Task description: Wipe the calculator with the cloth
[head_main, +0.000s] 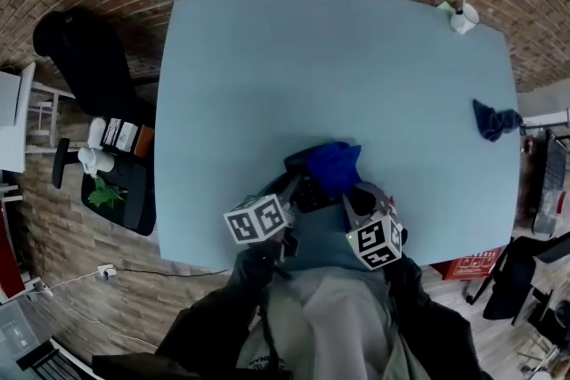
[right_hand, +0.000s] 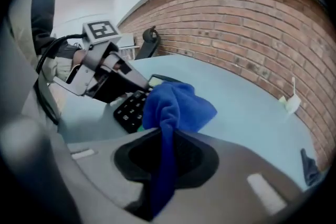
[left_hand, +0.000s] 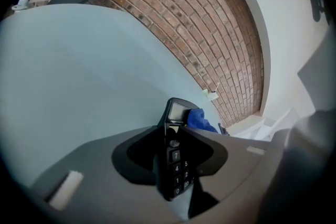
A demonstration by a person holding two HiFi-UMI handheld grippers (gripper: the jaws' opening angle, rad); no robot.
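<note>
A black calculator (left_hand: 176, 157) stands on edge between the jaws of my left gripper (left_hand: 176, 152), which is shut on it; its screen end (left_hand: 178, 111) sticks out ahead. In the head view the calculator (head_main: 311, 191) is near the table's front edge, between the two marker cubes. My right gripper (right_hand: 165, 144) is shut on a blue cloth (right_hand: 176, 105), whose bunched end lies over the calculator's keys (right_hand: 131, 107). The head view shows the blue cloth (head_main: 334, 165) covering the calculator's far end. The left gripper (right_hand: 107, 78) appears in the right gripper view holding the calculator from the left.
The light blue table (head_main: 338, 67) stretches away to a brick wall. A second dark blue cloth (head_main: 494, 120) lies at its right edge, and a small white object (head_main: 461, 16) at the far right corner. A black chair (head_main: 85, 58) and a shelf with a plant (head_main: 107, 191) stand to the left.
</note>
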